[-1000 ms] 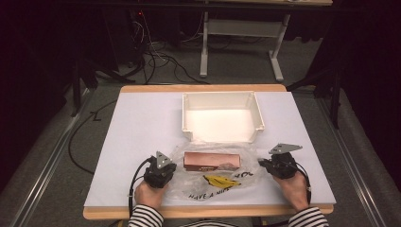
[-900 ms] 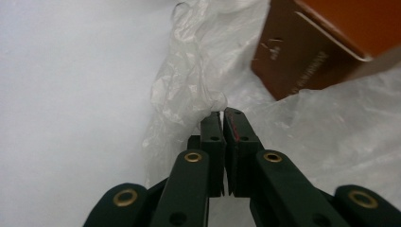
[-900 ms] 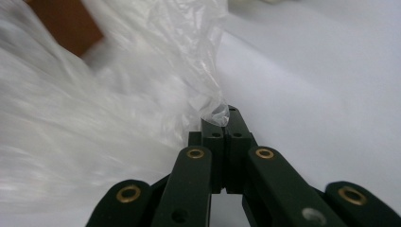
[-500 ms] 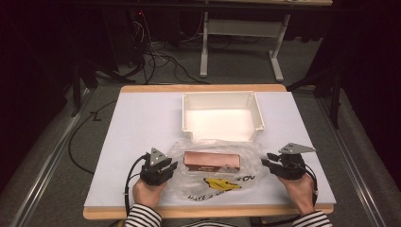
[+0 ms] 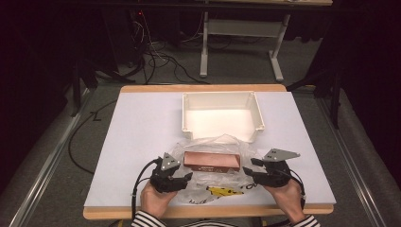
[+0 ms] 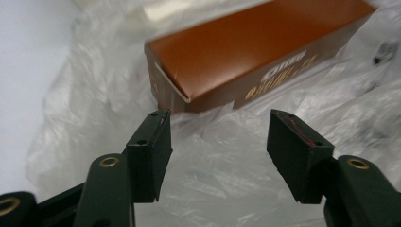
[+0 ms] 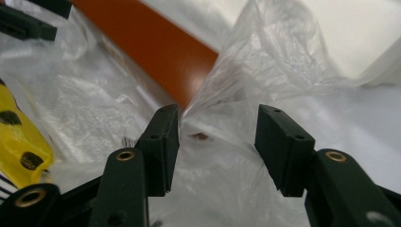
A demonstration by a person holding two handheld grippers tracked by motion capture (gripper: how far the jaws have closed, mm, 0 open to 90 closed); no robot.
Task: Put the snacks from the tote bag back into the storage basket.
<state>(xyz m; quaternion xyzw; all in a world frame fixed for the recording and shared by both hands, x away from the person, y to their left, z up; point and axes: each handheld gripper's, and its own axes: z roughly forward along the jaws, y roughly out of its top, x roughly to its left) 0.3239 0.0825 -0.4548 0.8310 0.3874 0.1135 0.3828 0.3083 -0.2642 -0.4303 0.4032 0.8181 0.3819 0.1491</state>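
The left claw stands spread at the lower left of the high view, and its jaws have just been opening; in the left gripper view nothing is pinched between them, only the clear plastic bag lies under the gap. The right claw at the lower right of the same view is spread too, its jaws also have just been opening, and in the right gripper view a raised fold of the bag stands in the gap without the pads pressing on it.

The brown box lies in the lower middle of the high view, on or inside the crumpled bag, between the two claws and just below the white bin. I cannot tell if the film covers the box fully.

The risks I see from here:
- The film is thin and slippery. If a claw closes on too little of it, the fold can slide out and the bag falls flat again.
- If both claws pull the bag at different speed, the box can slide out toward the near edge of the desk.
- The raised fold near the right claw may catch on a pad when the hand goes away, and drag the bag and the box with it.
- If a claw closes on the box through the film, the grip can slip, because the carton is smooth.
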